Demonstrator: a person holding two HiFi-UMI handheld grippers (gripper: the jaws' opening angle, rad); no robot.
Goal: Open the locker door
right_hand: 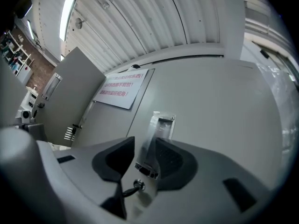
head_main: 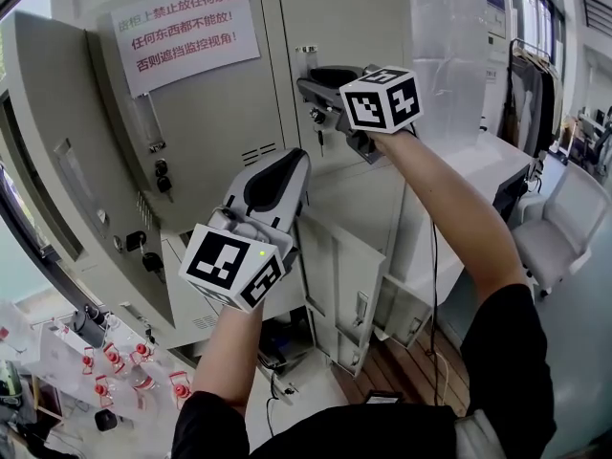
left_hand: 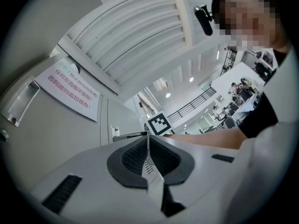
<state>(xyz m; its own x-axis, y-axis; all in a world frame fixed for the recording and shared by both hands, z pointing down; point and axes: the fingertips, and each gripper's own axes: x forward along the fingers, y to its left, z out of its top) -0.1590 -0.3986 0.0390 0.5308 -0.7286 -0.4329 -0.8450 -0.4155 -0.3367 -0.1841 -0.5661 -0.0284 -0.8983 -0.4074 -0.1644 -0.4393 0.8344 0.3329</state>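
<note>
The right gripper (right_hand: 142, 143) is at the upper locker door (right_hand: 210, 106) with its jaws spread. The door's clear plastic strip (right_hand: 156, 129) stands between the pads, and neither pad visibly presses on it. A key (right_hand: 134, 186) sits in the lock just below, partly hidden by the gripper body. In the head view the marker cube (head_main: 381, 98) covers these jaws. The left gripper (left_hand: 147, 136) is lower, its tips pressed together on nothing. A neighbouring open door (head_main: 53, 151) is cut off at the left edge.

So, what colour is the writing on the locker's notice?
Red, on a white notice; the head view shows it best.
</note>
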